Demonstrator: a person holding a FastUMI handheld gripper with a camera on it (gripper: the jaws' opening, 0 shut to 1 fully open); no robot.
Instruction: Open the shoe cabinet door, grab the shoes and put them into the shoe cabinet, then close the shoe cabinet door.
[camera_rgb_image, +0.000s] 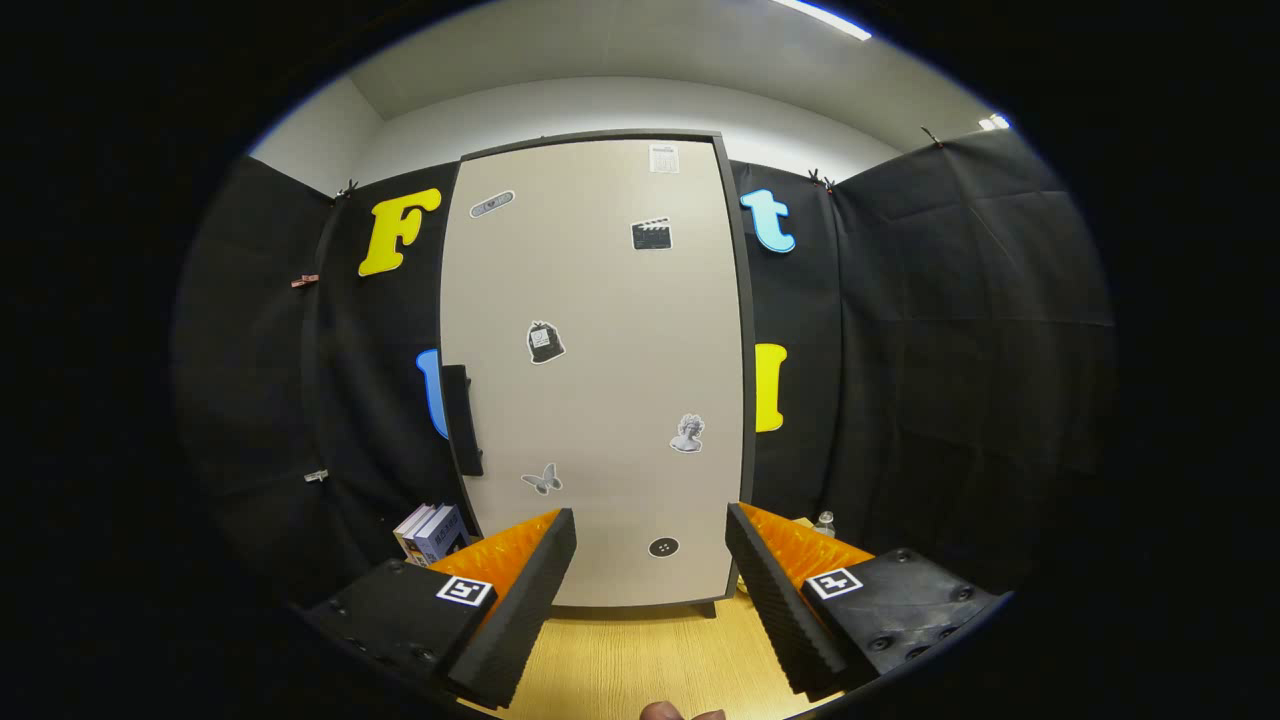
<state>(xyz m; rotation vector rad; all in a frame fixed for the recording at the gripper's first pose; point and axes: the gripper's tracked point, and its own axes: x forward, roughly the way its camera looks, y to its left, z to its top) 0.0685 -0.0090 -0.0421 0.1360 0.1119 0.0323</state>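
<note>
The hand-held gripper is spread wide and holds nothing. The shoe cabinet door stands closed directly beyond the fingers, its dark handle on the left edge, on the desk

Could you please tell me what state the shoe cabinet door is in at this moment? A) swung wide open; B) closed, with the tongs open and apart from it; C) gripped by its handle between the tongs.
B: the shoe cabinet door sits flush in its frame, handle untouched, beyond the open tongs.
</note>
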